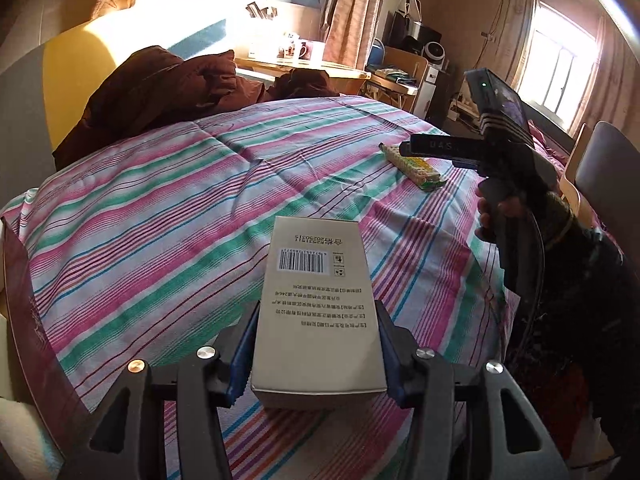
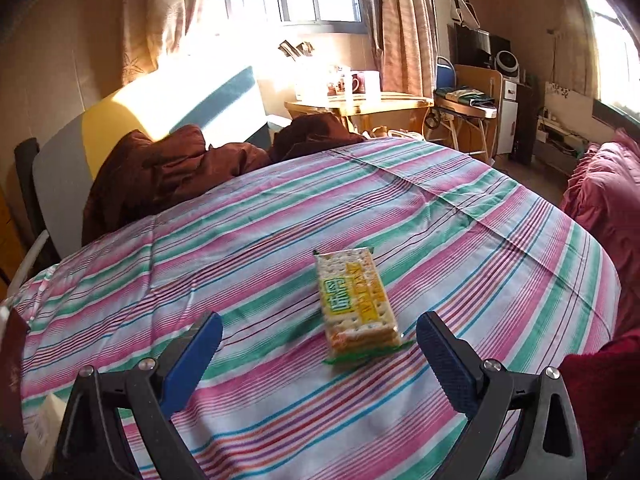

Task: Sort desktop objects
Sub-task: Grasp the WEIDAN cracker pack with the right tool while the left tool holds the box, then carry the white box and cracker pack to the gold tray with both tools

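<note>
One tool gripping box, other spread

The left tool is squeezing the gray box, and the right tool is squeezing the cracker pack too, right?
Not quite. The left tool does squeeze the gray box, but the right tool is open. The right wrist view shows the cracker pack lying on the striped cloth, untouched between its fingers.

A: Where could a tool pass?
B: The striped cloth lies bare left of and beyond the cracker pack, and between it and the grey box.
A: And obstacles?
B: The brown jacket heaps along the far left edge. The right tool hangs just above the pack's far end.
</note>
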A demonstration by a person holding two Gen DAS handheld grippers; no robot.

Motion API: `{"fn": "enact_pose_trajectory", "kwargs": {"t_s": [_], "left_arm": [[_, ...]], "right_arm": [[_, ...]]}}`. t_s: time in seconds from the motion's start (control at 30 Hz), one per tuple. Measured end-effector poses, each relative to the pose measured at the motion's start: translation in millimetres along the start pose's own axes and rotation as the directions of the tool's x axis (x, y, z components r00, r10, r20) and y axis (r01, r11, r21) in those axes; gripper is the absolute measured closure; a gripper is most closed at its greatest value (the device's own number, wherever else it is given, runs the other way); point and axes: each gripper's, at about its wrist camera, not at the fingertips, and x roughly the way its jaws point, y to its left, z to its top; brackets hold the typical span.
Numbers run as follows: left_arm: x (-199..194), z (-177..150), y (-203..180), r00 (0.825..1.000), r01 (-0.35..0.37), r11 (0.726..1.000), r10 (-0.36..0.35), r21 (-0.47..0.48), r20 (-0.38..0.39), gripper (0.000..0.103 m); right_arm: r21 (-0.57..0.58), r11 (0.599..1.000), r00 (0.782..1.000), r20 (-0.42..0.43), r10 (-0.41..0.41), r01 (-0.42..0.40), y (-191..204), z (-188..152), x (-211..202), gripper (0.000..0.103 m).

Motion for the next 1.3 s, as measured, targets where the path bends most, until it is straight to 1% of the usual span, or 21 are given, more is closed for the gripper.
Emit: {"fn": "enact_pose_trajectory", "kwargs": {"t_s": [0.03,0.17,0.27,0.33,0.4,0.43,0.47,0.53,0.6,0.7,0.73,0.87,1.0,1.1,1.2,1.3], "left_arm": [[3.1,-1.0,0.9,1.0,0.005,1.0,-0.005,-0.003,-0.007,0.049],[11.1,-4.7,3.0,1.0,0.02,1.0,-0.02,-0.017,-0.011,0.049],[13.6,-6.4,4.2,1.0,0.025,0.999,-0.025,-0.026,-0.006,0.049],[15.1,-7.1,5.1,1.0,0.027,0.999,-0.027,-0.032,-0.003,0.049],[16.5,-7.8,6.0,1.0,0.029,0.999,-0.029,-0.038,0.001,0.049],[16.9,-8.0,5.9,1.0,0.025,0.999,-0.025,-0.037,0.004,0.049],[17.6,-8.2,5.5,1.0,0.021,0.999,-0.021,-0.035,0.007,0.049],[17.3,-9.2,4.2,1.0,0.01,0.999,-0.009,-0.034,0.015,0.049],[16.1,-10.1,3.7,1.0,0.004,0.999,-0.003,-0.038,0.02,0.049],[11.8,-11.6,5.0,1.0,0.01,0.998,-0.008,-0.059,0.025,0.05],[8.8,-12.1,5.0,1.0,0.011,0.998,-0.009,-0.062,0.029,0.05],[-9.5,-12.6,-0.7,0.998,0.011,0.998,-0.007,-0.055,0.063,0.05],[-32.1,-13.7,-4.2,0.995,0.007,0.998,-0.001,-0.057,0.104,0.05],[-49.8,-17.3,-2.5,0.992,0.002,0.997,0.007,-0.075,0.127,0.05],[-68.2,-22.3,4.0,0.989,-0.006,0.994,0.023,-0.109,0.149,0.05],[-86.9,-30.9,13.0,0.984,-0.032,0.989,0.056,-0.143,0.169,0.05]], "right_arm": [[-0.005,1.0,0.999,-0.028,-0.027,0.027,-2.0,4.9,9.8,0.004],[-0.023,0.998,0.991,-0.118,-0.067,0.065,-6.0,16.0,41.3,0.007],[-0.029,0.997,0.985,-0.157,-0.076,0.072,-7.1,19.6,55.7,0.014],[-0.036,0.998,0.981,-0.18,-0.066,0.06,-6.8,20.5,62.8,0.024],[-0.043,0.998,0.978,-0.203,-0.058,0.05,-5.9,17.9,68.1,0.03],[-0.048,0.998,0.976,-0.209,-0.057,0.048,-5.3,16.5,69.6,0.034],[-0.057,0.997,0.977,-0.204,-0.059,0.049,-4.2,15.5,68.8,0.035],[-0.073,0.996,0.979,-0.196,-0.061,0.048,-1.8,13.5,66.7,0.046],[-0.081,0.996,0.98,-0.194,-0.046,0.031,2.4,10.5,61.8,0.054],[-0.094,0.996,0.981,-0.191,-0.023,0.005,8.6,6.1,54.5,0.054],[-0.097,0.995,0.982,-0.19,-0.012,-0.007,10.9,4.2,51.8,0.054],[-0.095,0.991,0.98,-0.182,0.075,-0.093,24.3,-10.4,34.7,0.054],[-0.102,0.978,0.971,-0.173,0.162,-0.182,45.4,-27.6,14.1,0.054],[-0.1,0.964,0.96,-0.16,0.229,-0.247,61.1,-37.4,-2.8,0.054],[-0.111,0.944,0.944,-0.148,0.294,-0.311,79.2,-44.8,-20.9,0.054],[-0.134,0.92,0.927,-0.135,0.35,-0.367,99.6,-51.6,-39.8,0.054]]}}
